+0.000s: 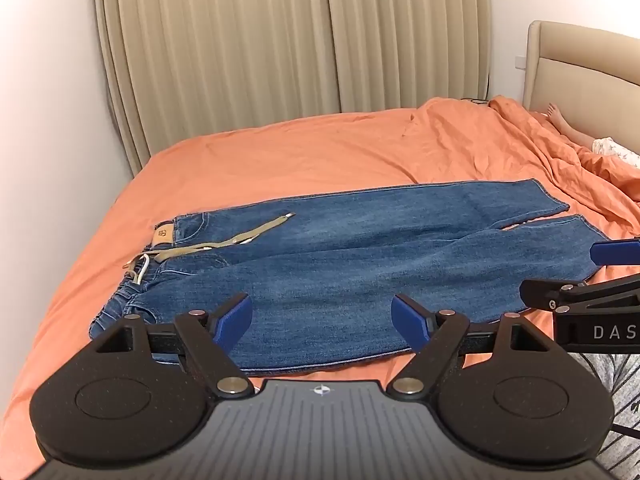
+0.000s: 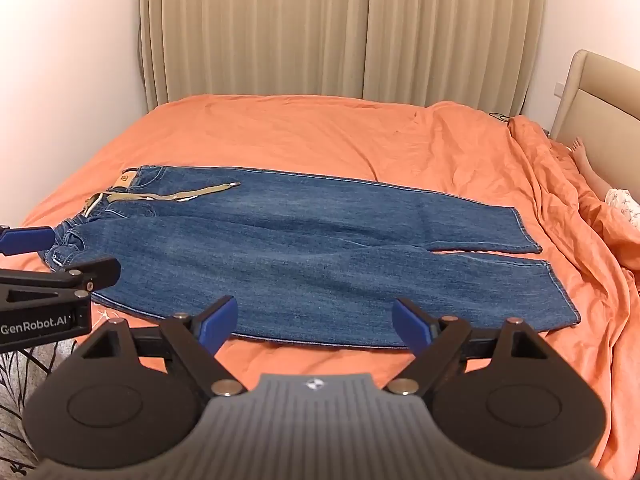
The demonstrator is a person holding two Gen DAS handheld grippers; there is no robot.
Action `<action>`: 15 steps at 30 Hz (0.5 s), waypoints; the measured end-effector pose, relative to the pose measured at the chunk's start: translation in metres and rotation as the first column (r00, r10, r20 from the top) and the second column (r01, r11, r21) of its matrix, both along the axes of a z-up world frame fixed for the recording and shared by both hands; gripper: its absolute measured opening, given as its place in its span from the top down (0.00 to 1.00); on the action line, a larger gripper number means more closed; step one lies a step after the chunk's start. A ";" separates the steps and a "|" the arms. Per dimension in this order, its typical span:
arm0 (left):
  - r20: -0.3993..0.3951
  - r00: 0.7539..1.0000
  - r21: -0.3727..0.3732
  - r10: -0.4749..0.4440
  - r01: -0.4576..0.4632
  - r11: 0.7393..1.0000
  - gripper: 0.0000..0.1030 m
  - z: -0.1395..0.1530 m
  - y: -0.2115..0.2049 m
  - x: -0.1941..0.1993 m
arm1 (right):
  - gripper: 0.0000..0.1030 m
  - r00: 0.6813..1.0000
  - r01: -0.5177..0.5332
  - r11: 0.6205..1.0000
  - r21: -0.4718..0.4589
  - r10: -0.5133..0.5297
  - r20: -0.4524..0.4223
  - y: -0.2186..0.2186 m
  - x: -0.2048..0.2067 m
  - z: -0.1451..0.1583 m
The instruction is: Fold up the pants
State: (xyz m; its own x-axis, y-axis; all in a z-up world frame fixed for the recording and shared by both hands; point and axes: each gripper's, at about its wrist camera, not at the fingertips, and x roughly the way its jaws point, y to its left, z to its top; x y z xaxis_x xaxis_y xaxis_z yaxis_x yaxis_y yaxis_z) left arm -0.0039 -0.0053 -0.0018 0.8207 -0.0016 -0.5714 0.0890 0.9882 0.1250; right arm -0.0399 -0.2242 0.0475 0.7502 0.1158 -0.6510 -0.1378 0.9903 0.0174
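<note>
Blue jeans (image 1: 340, 264) lie flat across the orange bed, waistband at the left and leg hems at the right, with a khaki belt (image 1: 224, 242) trailing from the waist. They also show in the right wrist view (image 2: 304, 252). My left gripper (image 1: 322, 318) is open and empty, hovering over the near edge of the jeans toward the waist half. My right gripper (image 2: 314, 322) is open and empty, over the near edge toward the leg half. Each gripper shows at the side of the other's view: the right gripper (image 1: 600, 280) and the left gripper (image 2: 48, 256).
The orange bedsheet (image 1: 280, 152) covers the bed. A rumpled orange duvet (image 1: 540, 148) lies at the right, with a person's foot (image 1: 558, 114) showing by the beige headboard (image 1: 580, 68). Beige curtains (image 1: 280, 40) hang behind. A grey patterned fabric (image 1: 616, 376) lies at the near side.
</note>
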 end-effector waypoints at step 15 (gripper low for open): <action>0.000 1.000 0.008 0.001 -0.001 1.000 0.10 0.002 0.000 -0.005 | 0.21 1.000 0.002 1.000 0.000 -0.002 0.000 -0.001 -0.006 0.003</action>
State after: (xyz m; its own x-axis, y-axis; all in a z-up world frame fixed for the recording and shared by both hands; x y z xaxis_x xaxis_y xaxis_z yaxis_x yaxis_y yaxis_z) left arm -0.0091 -0.0053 0.0003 0.8206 0.0039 -0.5715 0.0876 0.9873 0.1326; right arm -0.0458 -0.2255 0.0504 0.7502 0.1143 -0.6513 -0.1358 0.9906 0.0174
